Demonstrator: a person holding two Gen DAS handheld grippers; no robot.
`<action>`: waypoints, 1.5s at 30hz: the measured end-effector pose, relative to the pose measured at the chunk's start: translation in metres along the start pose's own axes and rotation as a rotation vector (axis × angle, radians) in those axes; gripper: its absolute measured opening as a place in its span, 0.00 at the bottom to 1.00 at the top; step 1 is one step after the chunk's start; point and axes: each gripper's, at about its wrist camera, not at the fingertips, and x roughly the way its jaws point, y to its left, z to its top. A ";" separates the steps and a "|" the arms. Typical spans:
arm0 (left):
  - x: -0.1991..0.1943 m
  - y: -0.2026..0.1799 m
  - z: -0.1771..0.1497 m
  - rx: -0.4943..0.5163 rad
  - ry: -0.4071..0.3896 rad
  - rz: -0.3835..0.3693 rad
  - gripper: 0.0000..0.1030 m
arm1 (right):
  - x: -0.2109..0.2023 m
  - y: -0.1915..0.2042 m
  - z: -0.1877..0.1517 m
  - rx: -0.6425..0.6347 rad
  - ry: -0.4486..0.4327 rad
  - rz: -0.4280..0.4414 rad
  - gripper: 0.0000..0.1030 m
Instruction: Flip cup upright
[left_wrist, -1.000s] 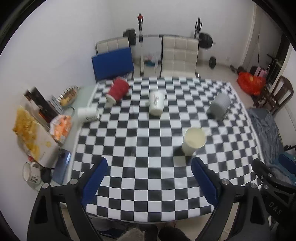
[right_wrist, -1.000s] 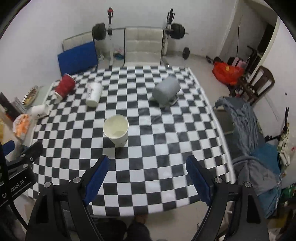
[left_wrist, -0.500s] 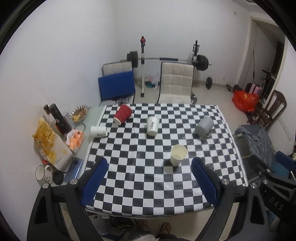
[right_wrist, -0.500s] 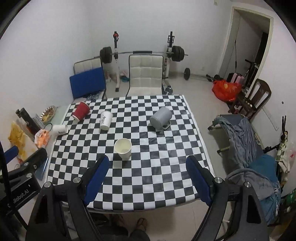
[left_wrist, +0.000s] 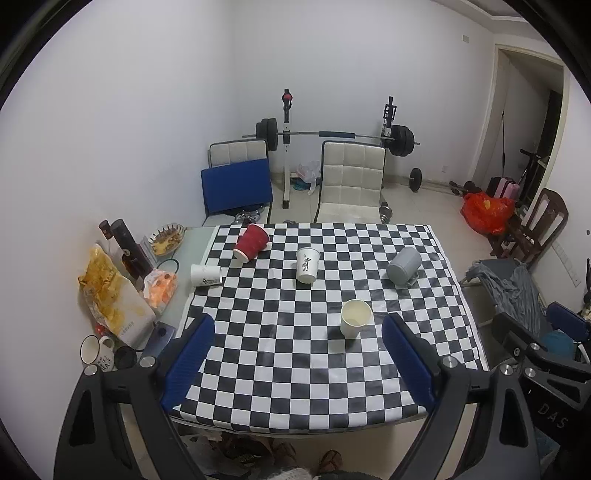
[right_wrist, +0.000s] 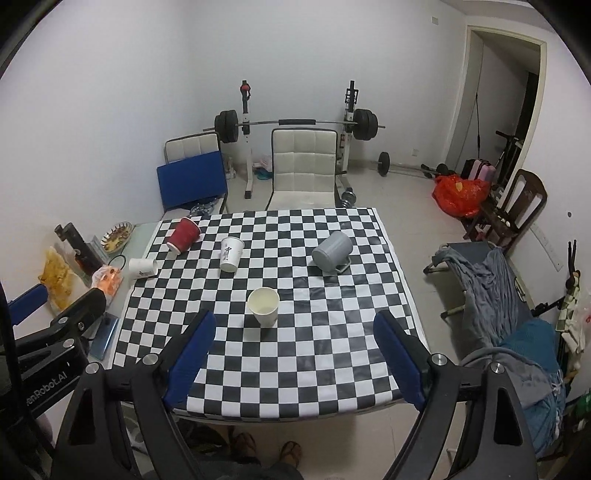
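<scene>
Both sets of jaws are wide open and holding nothing, the left gripper and the right gripper alike. The big change over the last second: both have pulled way back and up from the tabletop, so the whole checkered cloth fits in view now.

Nearest, around 12 o'clock of the right jaws, the cream cup stands upright, mouth up. Further out the printed cup, red cup, grey mug and small white cup all lie tipped over. My read: one flip done, hands retreating or resetting.
</scene>
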 end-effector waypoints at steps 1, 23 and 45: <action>-0.002 0.001 0.000 0.001 -0.004 -0.002 0.90 | -0.003 0.001 0.000 0.000 -0.003 0.000 0.87; -0.016 0.013 0.004 -0.009 -0.031 -0.017 0.90 | -0.021 0.011 0.001 0.010 -0.043 -0.020 0.89; -0.021 0.013 0.010 -0.009 -0.037 -0.018 0.90 | -0.028 0.010 0.001 0.018 -0.049 -0.029 0.90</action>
